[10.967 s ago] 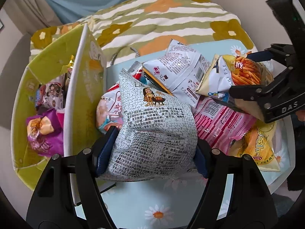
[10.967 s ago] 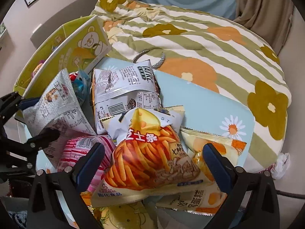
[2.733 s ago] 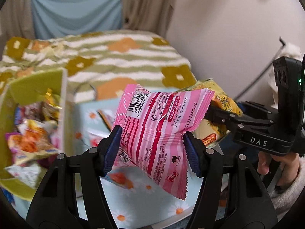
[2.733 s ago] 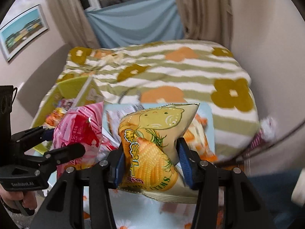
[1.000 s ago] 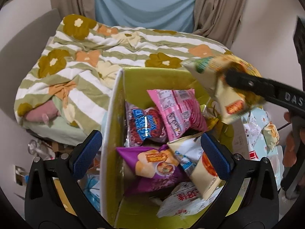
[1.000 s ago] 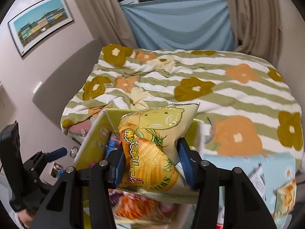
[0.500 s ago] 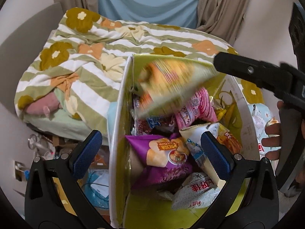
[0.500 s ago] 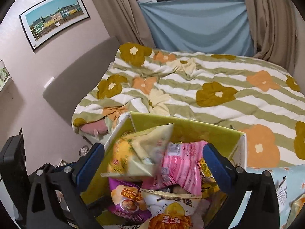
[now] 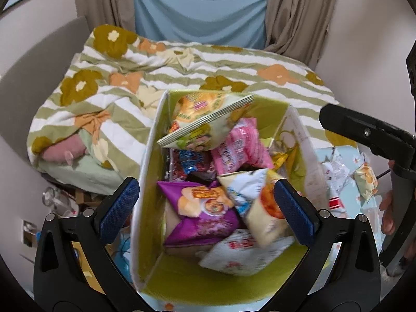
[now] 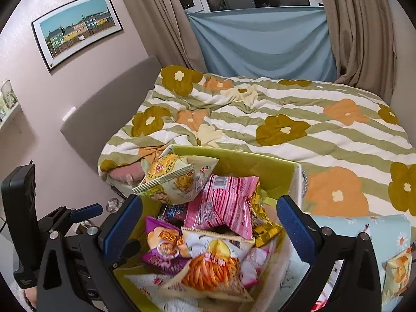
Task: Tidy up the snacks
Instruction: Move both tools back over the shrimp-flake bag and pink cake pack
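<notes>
A yellow-green storage box holds several snack bags. A yellow corn-snack bag lies on top at the box's far end, beside a pink striped bag. A purple bag and an orange-stick bag lie nearer. My left gripper hangs open above the box with nothing between its fingers. My right gripper is also open and empty over the box; its black finger shows at the right of the left wrist view.
A bed with a striped, flowered quilt lies behind the box. To the right, a light-blue daisy-print tabletop carries a few loose snack packets. Clutter sits on the floor left of the box.
My right gripper opened and let go of the yellow corn-snack bag, which dropped onto the pile at the box's far end. Both grippers drew back a little from the box.
</notes>
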A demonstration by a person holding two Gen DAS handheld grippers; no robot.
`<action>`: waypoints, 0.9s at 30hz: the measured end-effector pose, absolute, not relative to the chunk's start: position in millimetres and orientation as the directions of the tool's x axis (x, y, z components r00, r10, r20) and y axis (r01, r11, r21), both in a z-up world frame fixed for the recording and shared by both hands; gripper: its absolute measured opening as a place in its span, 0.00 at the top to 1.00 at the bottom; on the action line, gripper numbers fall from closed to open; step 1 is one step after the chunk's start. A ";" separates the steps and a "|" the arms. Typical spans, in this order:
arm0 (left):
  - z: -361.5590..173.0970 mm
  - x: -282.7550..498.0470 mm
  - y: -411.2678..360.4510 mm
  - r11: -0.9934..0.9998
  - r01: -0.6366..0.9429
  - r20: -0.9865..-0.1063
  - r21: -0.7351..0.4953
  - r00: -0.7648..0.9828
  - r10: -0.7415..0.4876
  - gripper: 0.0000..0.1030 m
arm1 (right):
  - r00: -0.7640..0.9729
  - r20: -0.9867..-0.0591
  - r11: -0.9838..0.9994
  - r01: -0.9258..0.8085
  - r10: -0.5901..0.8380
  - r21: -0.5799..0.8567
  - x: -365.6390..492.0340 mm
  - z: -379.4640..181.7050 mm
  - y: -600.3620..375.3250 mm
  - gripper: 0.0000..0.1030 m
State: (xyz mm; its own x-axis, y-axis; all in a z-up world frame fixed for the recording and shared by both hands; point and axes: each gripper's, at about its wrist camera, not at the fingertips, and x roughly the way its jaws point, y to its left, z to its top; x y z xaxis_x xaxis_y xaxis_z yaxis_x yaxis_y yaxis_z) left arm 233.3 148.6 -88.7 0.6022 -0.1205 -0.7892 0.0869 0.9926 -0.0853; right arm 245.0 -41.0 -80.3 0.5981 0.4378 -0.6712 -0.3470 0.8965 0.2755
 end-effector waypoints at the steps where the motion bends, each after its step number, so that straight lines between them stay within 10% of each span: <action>1: -84.0 229.0 142.5 0.993 0.087 -0.783 -0.086 0.610 -0.121 0.00 | 0.600 -0.670 0.897 -0.346 0.437 0.275 240.8 -77.0 -46.6 0.00; 27: -103.6 163.5 -100.5 0.957 0.283 -0.824 -0.059 0.528 -0.207 0.00 | 0.662 -0.723 0.975 -0.058 0.198 0.214 120.4 -75.6 -311.0 0.00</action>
State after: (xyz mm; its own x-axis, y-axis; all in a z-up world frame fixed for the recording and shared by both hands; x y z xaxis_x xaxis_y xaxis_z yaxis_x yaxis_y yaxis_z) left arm 163.5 -100.5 -103.6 0.5278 -0.2067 -0.8239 0.2825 0.9574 -0.0592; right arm 120.4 -311.0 -75.6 0.6621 0.1983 -0.7227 -0.0584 0.9751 0.2141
